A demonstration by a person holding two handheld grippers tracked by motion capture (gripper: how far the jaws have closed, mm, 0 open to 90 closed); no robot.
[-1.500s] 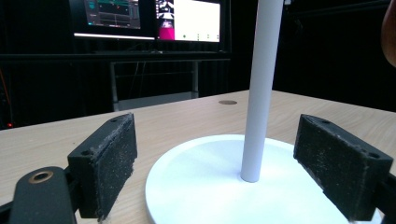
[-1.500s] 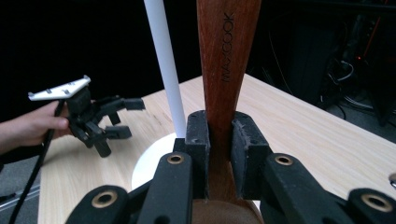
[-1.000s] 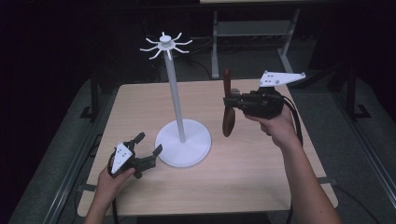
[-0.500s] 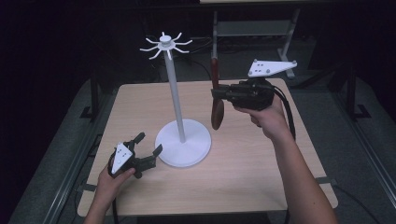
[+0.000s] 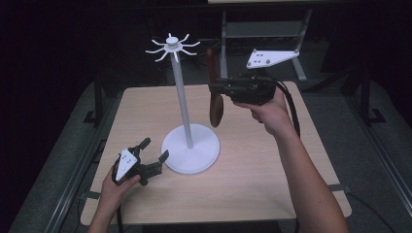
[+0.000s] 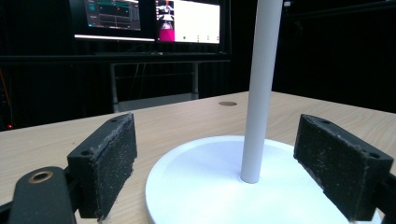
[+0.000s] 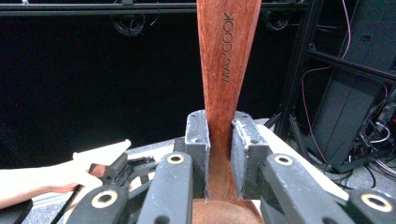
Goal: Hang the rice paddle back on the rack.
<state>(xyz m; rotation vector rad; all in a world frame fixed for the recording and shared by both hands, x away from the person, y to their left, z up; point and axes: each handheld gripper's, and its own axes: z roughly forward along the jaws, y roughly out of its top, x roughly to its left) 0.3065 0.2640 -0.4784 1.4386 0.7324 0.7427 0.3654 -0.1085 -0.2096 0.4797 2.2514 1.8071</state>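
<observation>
Between the two jaws of the right gripper (image 7: pixel 218 154) stands a wooden spoon (image 7: pixel 227 60), pressed from both sides on the narrow part of its handle. In the right gripper view the handle goes up out of the top edge, so its end is cut off there; the word MAZCOOK is carved on it. The bowl of the spoon is mostly hidden under the jaws in that view. In the high view the right gripper (image 5: pixel 218 89) is held in the air above the far right part of the table (image 5: pixel 272 194), and the spoon (image 5: pixel 215 109) hangs almost upright, its bowl down, near the pole of the white stand (image 5: pixel 187 145) but not touching it. The top of the stand has short hooks around it.

The left gripper (image 5: pixel 149 158) is low at the near left of the table, its jaws wide apart and holding nothing. In the left gripper view its pads (image 6: pixel 109 163) are on either side of the round base of the stand (image 6: pixel 254 93); whether they touch the base I cannot tell. Behind the table some lit screens (image 6: pixel 149 18) are seen, too small to read.
</observation>
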